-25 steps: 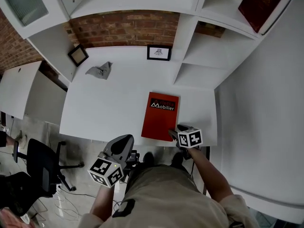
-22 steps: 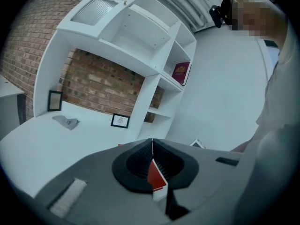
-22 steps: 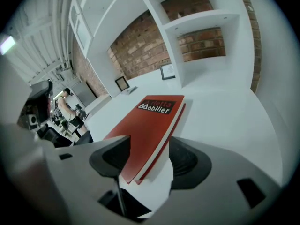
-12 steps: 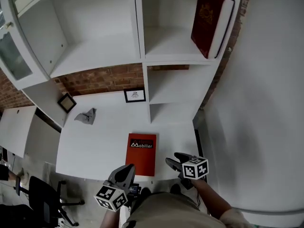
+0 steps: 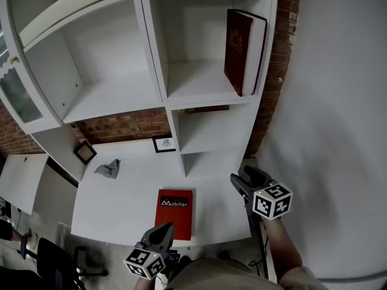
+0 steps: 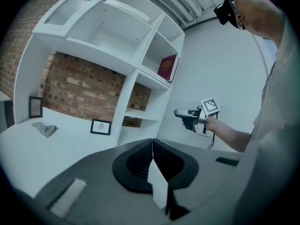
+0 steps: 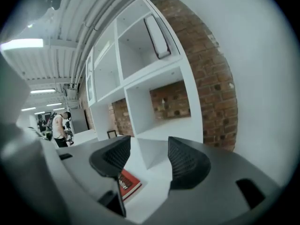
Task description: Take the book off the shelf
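White shelf unit [image 5: 153, 47] far, over white desk [image 5: 127, 189]. In upper right compartment: dark red book [image 5: 242, 50], standing beside right wall. Flat on near desk: red book [image 5: 174, 213]. Right gripper [image 5: 243, 177] empty, fingers spread. Left gripper [image 5: 164, 229] near, fingers pressed together.

Dark red book [image 5: 240, 50], upper shelf: gilt cover emblem too small to read. Framed picture [image 5: 164, 144] on desk: drawing illegible. Grey crumpled item [image 5: 109, 168] — possibly cloth. Red book [image 5: 174, 213] — near corner hidden behind left gripper [image 5: 164, 228]. Glass cabinet door [image 5: 18, 95]: cut by left edge.
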Demonstrator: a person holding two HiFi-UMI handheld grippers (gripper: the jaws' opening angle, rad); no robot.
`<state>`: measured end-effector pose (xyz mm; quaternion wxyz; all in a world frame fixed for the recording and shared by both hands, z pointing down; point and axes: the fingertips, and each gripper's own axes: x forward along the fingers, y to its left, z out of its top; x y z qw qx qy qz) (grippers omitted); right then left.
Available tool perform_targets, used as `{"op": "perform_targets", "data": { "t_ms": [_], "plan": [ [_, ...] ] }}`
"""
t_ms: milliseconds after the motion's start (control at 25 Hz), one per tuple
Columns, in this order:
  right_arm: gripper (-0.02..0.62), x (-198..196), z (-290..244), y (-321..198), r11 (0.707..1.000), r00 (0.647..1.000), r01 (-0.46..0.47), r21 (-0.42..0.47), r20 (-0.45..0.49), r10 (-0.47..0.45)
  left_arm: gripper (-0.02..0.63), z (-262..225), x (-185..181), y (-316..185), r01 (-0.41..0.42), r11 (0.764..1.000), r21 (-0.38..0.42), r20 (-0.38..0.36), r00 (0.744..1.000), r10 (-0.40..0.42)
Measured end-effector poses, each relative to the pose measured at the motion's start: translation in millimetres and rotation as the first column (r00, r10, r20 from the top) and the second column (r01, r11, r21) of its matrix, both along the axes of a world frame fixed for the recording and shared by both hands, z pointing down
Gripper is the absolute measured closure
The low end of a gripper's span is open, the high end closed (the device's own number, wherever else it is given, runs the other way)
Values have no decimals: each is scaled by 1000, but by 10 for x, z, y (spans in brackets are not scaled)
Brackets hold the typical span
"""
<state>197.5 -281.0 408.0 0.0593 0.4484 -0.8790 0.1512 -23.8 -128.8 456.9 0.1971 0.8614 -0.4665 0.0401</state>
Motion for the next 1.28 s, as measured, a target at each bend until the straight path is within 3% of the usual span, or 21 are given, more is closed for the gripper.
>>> {"op": "perform_targets", "data": {
  "t_ms": [200, 560, 680, 840, 1280],
  "plan": [
    [373, 227, -877, -341, 970, 993, -96, 221, -45, 109, 601, -8, 104, 51, -15, 1000, 1, 2, 1000, 15],
    [344, 405, -2135, -677, 870, 970, -229, 436, 31, 240, 601, -44, 40, 96, -19, 1000, 17, -15, 1000, 19],
    [337, 399, -2425, -784, 853, 967, -241, 462, 44, 250, 601, -52, -13, 105, -19, 1000, 22, -20, 1000, 20],
    [311, 308, -2617, -941, 854, 967, -232, 466, 15, 254, 601, -49, -81, 95, -19, 999, 29, -26, 999, 20],
    [301, 137, -2647, -1376, 850, 937, -284, 443, -57, 343, 601, 1, -233, 79, -17, 1000, 13, -38, 999, 17]
  ]
}}
